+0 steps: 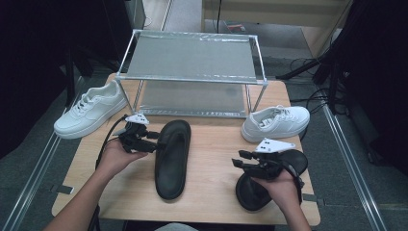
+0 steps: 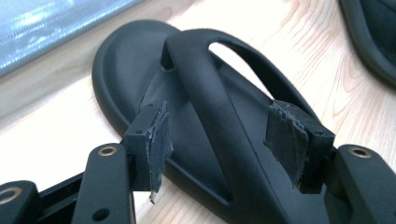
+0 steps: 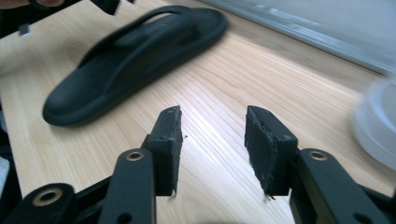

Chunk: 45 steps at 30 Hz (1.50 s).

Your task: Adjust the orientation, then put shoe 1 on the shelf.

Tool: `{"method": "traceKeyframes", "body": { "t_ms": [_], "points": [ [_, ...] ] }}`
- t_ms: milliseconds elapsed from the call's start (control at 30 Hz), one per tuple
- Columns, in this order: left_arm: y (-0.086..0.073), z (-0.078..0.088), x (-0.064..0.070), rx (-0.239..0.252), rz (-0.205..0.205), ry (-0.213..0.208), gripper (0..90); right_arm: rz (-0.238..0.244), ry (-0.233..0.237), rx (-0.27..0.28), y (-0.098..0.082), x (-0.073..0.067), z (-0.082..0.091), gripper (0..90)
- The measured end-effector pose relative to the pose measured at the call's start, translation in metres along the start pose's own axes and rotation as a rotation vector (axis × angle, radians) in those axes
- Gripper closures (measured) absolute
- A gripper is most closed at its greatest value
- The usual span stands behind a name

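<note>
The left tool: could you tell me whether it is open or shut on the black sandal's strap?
Open. The left tool has its two pads on either side of the sandal's strap, with a visible gap at each pad, so nothing is clamped.

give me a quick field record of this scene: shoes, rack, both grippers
surface: wooden table
rack: two-tier metal shelf rack at the far edge
sandal 1: black sandal at centre, sole down
sandal 2: second black sandal under the right hand
sneakers: white sneaker left of rack, white sneaker two right of rack
left gripper: open, fingers straddle sandal 1's strap
right gripper: open, nothing between fingers
</note>
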<state>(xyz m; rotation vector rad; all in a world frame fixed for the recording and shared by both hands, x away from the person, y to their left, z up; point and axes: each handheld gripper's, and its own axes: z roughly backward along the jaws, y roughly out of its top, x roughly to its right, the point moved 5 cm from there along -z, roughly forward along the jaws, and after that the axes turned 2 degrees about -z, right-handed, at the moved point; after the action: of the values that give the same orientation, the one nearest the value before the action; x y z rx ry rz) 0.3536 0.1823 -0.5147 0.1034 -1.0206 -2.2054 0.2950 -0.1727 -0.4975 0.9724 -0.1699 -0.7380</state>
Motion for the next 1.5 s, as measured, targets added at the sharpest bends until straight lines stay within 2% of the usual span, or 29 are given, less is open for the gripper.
{"method": "traceKeyframes", "body": {
  "t_ms": [133,233,367,500,800,867,1100,1233,1500],
  "points": [
    [0.000,-0.002,-0.002,-0.010,-0.003,-0.005,39.9,-0.030,-0.036,0.021,-0.012,0.011,0.026,65.4],
    [0.001,-0.002,-0.004,-0.008,0.000,-0.008,39.9,-0.041,-0.072,0.010,-0.025,0.021,0.043,71.2],
    [0.001,-0.003,-0.004,-0.008,-0.004,-0.004,40.0,-0.063,-0.093,0.000,-0.037,0.030,0.053,72.4],
    [0.001,-0.003,-0.004,-0.007,-0.009,-0.001,40.1,-0.032,-0.105,-0.002,-0.043,0.034,0.060,77.6],
    [0.002,-0.004,-0.004,-0.017,-0.013,0.000,40.3,-0.030,-0.066,-0.074,-0.056,0.039,0.060,90.0],
    [0.002,-0.004,-0.004,-0.018,-0.012,0.001,40.3,-0.038,-0.064,-0.091,-0.058,0.039,0.060,90.0],
    [0.001,-0.004,-0.005,-0.021,-0.012,0.002,40.3,-0.011,-0.036,-0.168,-0.070,0.041,0.058,90.0],
    [0.001,-0.003,-0.005,-0.016,-0.010,0.004,40.3,0.002,0.003,-0.165,-0.070,0.036,0.057,90.0],
    [-0.001,-0.001,-0.005,-0.023,-0.012,0.013,40.4,0.000,0.018,-0.170,-0.065,0.034,0.049,90.0]
  ]
}}
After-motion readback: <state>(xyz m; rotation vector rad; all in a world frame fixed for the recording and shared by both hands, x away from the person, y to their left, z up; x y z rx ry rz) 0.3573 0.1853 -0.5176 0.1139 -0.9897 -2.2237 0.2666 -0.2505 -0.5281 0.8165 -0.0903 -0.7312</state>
